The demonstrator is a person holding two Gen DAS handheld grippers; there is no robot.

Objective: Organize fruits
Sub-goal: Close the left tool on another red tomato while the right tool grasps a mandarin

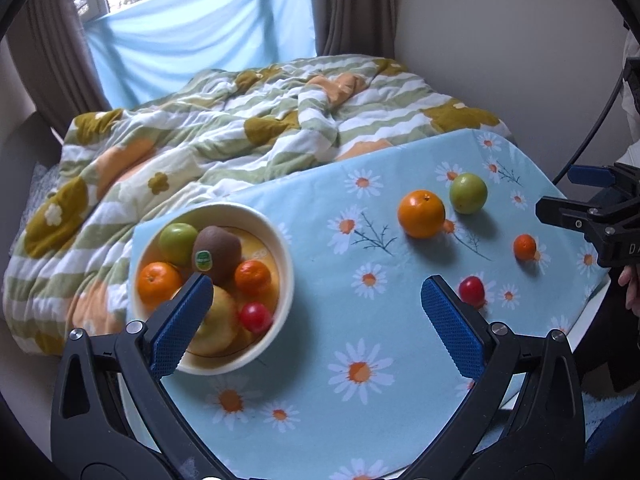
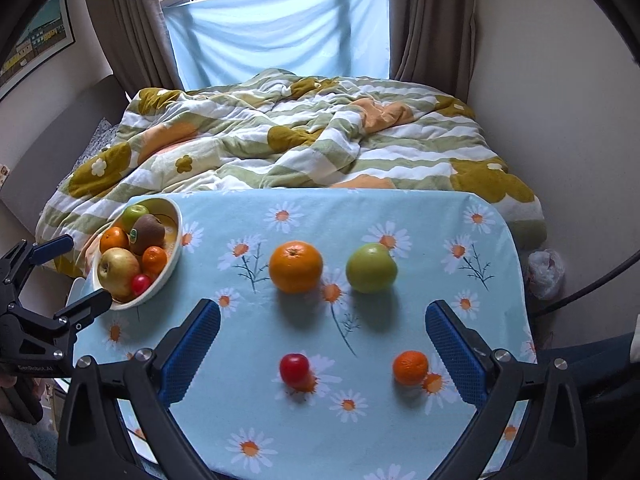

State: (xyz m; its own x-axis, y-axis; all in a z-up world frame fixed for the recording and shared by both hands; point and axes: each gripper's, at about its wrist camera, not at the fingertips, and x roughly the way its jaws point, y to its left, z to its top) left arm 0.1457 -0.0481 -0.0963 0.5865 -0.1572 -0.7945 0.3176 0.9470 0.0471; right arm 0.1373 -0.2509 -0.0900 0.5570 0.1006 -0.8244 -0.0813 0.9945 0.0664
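– Both claws gaping, holding nothing: left claw (image 1: 316, 292), right claw (image 2: 322, 318).
– Round cream bowl (image 2: 168, 276) at the daisy-cloth counter's (image 2: 280, 424) left holds six fruits; large orange (image 2: 295, 267), green apple (image 2: 371, 268), red cherry tomato (image 2: 294, 368), small tangerine (image 2: 410, 367) sit loose.

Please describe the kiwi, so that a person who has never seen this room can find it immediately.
Look at the table with the daisy cloth at the foot of the bed, then at the white bowl on its left edge. The kiwi lies in it among the fruit: the only brown, fuzzy one, with a small green sticker.
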